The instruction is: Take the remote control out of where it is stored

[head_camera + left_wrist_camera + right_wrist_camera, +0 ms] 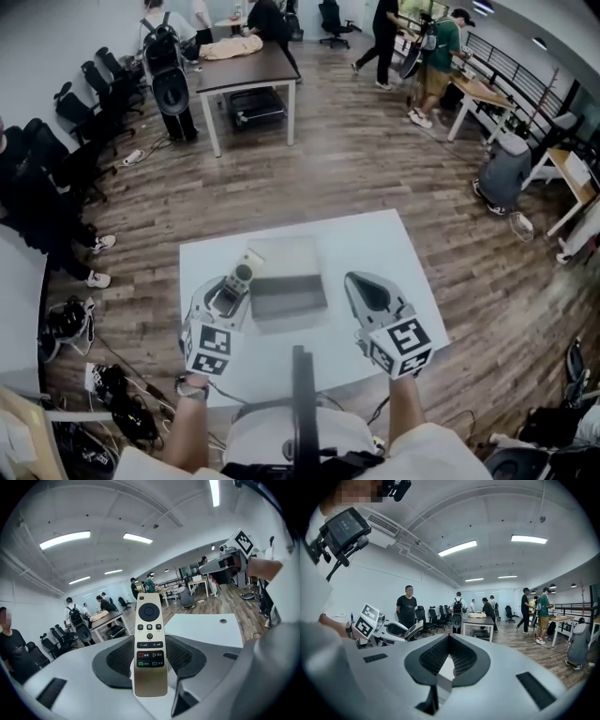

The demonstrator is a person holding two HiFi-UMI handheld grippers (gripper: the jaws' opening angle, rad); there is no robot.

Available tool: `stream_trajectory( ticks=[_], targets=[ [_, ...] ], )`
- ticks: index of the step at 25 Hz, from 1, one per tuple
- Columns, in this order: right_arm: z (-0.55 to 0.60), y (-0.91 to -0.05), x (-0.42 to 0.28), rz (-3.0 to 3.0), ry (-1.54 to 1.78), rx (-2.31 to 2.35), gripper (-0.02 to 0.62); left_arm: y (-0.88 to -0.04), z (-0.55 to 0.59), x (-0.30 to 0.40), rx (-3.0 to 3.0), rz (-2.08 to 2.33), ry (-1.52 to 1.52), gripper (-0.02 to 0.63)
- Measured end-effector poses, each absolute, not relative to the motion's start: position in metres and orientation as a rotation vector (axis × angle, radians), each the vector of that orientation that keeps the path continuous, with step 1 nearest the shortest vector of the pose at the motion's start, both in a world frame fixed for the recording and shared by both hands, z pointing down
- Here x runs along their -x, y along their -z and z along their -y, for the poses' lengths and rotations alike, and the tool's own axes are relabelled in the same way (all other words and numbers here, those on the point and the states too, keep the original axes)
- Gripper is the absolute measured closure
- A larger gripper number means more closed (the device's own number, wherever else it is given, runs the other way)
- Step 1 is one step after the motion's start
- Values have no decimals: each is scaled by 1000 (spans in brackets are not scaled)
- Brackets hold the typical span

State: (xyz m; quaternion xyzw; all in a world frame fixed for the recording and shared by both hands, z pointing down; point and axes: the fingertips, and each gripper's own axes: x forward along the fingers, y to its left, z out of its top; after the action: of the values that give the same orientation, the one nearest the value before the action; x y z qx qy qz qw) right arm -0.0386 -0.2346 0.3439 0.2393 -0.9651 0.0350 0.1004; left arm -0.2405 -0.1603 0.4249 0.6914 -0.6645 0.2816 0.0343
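At the 9 o'clock edge of the one grey box [287, 277] on the white table [375, 246], the left gripper [234, 287] clamps the single remote control [247, 270], which is clear of the box. In the head view its long axis runs from the jaws toward about 1 o'clock.

In the left gripper view the gold remote control [150, 644] stands upright between the jaws of the left gripper [150, 660], button face to the camera and round pad at the 12 o'clock end. Below the pad come three small round buttons in a row, one more beneath them, and a bar marked with a minus and a plus. Then come four keys with red, orange, green and blue icons. The print beside the icons is too small to read.

The right gripper [362, 287] hangs at 3 o'clock of the box. In its own view the right gripper [449, 639] has its jaws closed together on nothing.

Each of the two grippers carries a cube of black-and-white square markers with no words.
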Motion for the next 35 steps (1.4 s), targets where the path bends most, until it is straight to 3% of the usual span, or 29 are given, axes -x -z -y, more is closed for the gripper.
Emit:
stream_trajectory(
  ticks=[12, 35],
  targets=[
    [228, -325, 37, 2872, -56, -688, 597, -368, 145, 229, -2173, 2151, -570, 400],
    [224, -314, 36, 2867, -24, -726, 597, -362, 145, 224, -2211, 2160, -562, 402]
  ],
)
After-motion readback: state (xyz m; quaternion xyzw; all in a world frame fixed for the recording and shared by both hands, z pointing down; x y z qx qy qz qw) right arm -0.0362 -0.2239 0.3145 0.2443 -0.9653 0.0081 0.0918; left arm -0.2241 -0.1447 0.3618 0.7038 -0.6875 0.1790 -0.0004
